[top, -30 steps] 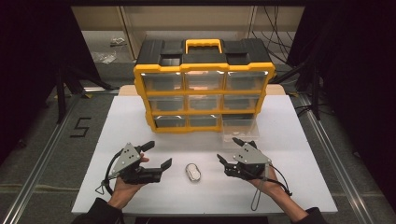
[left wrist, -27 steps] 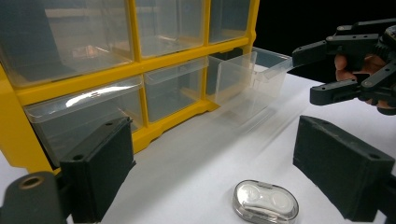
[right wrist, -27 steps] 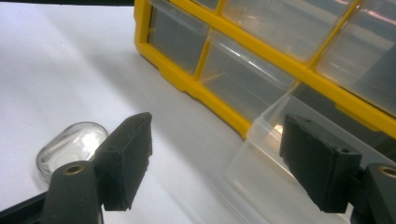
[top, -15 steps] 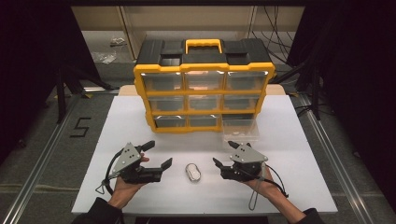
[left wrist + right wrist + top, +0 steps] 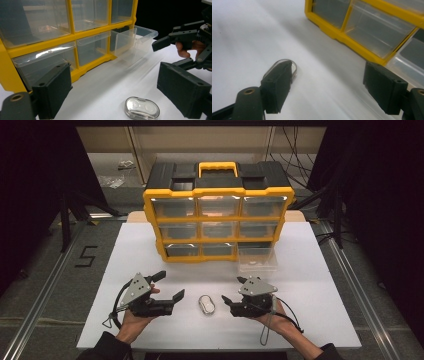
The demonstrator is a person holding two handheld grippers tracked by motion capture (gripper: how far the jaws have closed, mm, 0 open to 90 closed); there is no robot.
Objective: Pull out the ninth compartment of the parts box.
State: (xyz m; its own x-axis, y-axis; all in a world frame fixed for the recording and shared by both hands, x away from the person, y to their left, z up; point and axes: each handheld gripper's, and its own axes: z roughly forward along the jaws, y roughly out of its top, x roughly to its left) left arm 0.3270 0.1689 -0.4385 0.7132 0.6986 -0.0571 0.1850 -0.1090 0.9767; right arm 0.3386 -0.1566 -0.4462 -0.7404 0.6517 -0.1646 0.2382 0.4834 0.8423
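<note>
A small clear oval case lies flat on the white table, between my two grippers. My left gripper stands open to the left of it, jaws wide apart and empty. In the left gripper view the case sits low between the jaws of the left gripper. My right gripper is open just right of the case. In the right gripper view the case peeks out from behind one jaw of the right gripper.
A yellow and black drawer organizer stands at the back of the table with clear drawers. Its bottom right drawer is pulled out toward me, and looks empty in the left gripper view. Dark floor surrounds the table.
My right gripper has shifted a little left, closer to the clear case. The left gripper and the case have stayed where they were.
</note>
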